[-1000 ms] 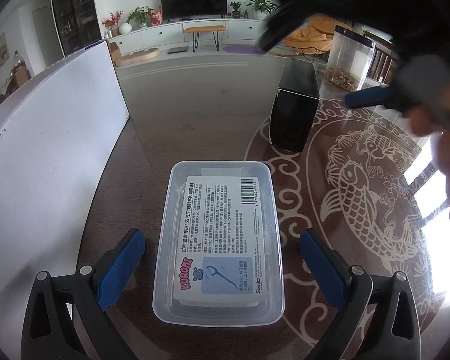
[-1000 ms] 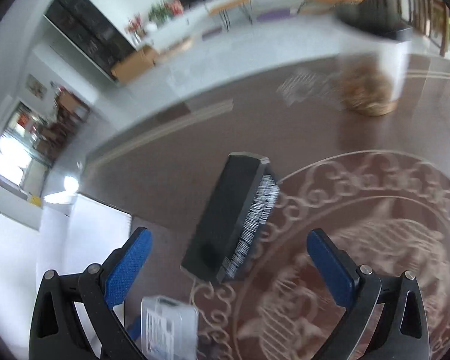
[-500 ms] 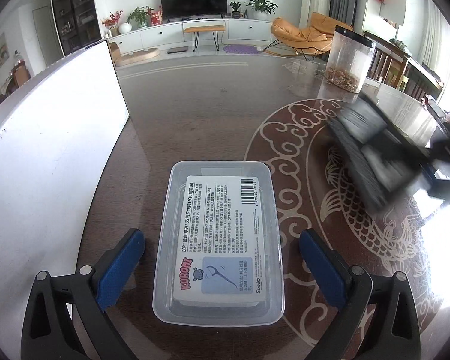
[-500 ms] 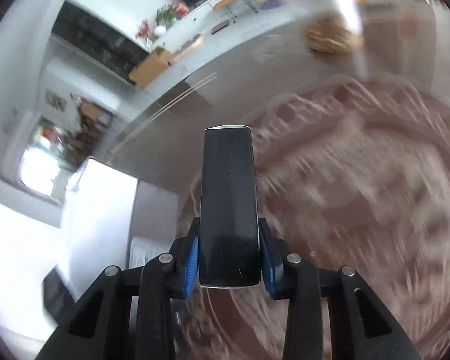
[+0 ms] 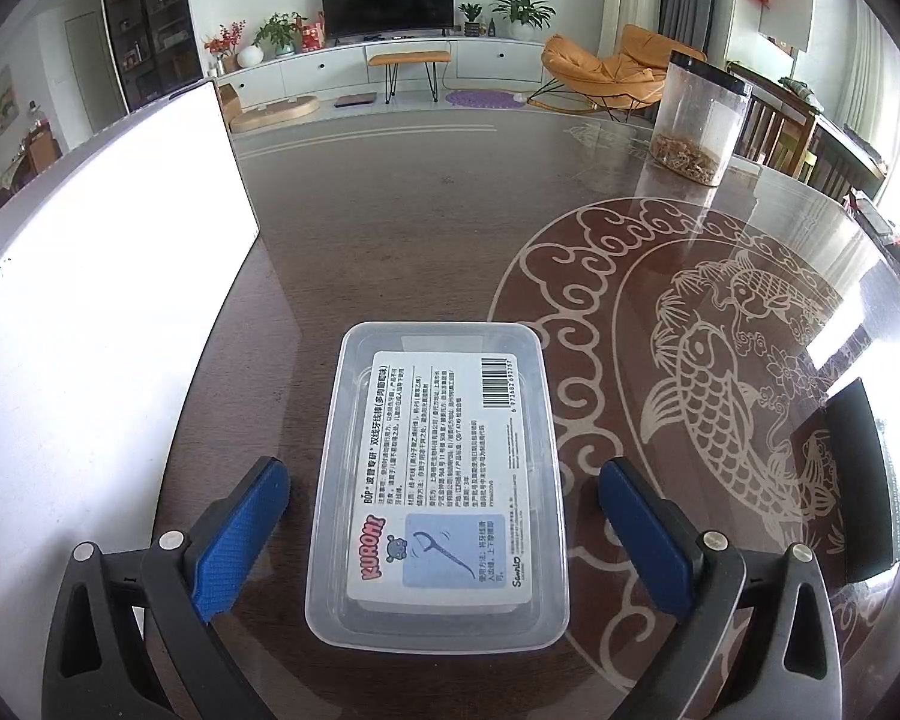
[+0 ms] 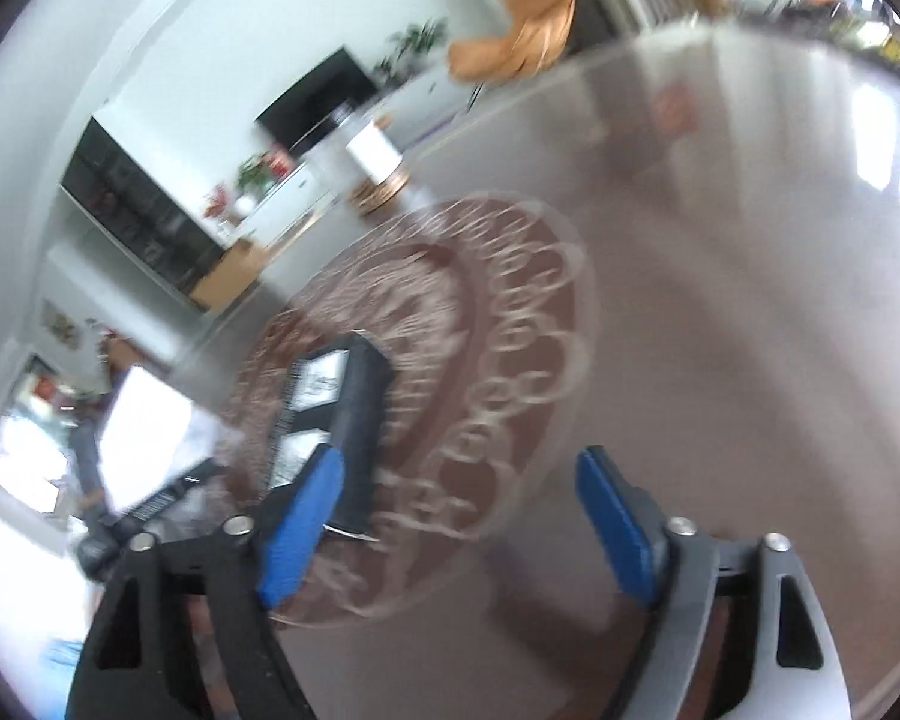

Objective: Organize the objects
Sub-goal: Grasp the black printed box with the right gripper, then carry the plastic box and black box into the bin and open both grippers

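A clear plastic box [image 5: 438,480] with a labelled floss-pick pack inside rests on the dark table. My left gripper [image 5: 444,471] is open, one blue pad on each side of the box and neither touching it. A black box [image 6: 348,414] with white labels lies on the table just beyond my right gripper's left finger [image 6: 300,528]. The jaws of my right gripper [image 6: 459,459] are opening and nothing is between them. In the left wrist view the black box [image 5: 858,480] sits at the far right edge. The right wrist view is blurred by motion.
A tall clear canister [image 5: 699,120] with brown bits at its bottom stands at the back right of the table. A large white board [image 5: 102,252] lies along the left side. The table's koi pattern [image 5: 708,372] spreads between the clear box and the black box.
The right gripper shut on the black box, carried it rightward across the table, then let it go. The box now lies at the right. The left gripper and clear box have not moved.
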A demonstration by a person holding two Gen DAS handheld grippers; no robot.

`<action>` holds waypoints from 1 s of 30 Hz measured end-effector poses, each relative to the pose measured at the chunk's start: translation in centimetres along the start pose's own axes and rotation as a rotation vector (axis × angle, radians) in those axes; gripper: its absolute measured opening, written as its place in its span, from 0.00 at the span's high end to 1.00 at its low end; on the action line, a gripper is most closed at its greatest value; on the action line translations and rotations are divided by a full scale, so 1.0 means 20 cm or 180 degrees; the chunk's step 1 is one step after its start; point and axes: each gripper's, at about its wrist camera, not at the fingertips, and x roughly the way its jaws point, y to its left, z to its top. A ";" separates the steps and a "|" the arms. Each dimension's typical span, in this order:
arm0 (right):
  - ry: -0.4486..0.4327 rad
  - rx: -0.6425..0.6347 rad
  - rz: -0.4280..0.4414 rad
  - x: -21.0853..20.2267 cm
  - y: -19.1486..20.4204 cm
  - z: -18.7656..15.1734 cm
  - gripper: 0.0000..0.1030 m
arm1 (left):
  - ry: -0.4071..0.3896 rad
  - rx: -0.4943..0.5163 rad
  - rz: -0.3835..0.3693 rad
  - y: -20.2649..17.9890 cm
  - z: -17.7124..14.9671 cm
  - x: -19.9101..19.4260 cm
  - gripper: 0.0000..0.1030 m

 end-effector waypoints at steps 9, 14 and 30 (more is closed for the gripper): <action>-0.0073 -0.0279 -0.0217 -0.06 0.06 -0.03 0.14 | -0.0002 -0.0001 -0.0001 0.00 0.00 0.00 0.00; -0.0090 -0.0258 -0.0189 -0.07 0.05 -0.02 0.14 | -0.0002 -0.0001 -0.0001 0.00 0.00 0.00 0.00; 0.0375 -0.0991 -0.0440 0.27 0.57 -0.04 0.13 | -0.0003 -0.0001 -0.0001 0.00 0.00 0.00 0.00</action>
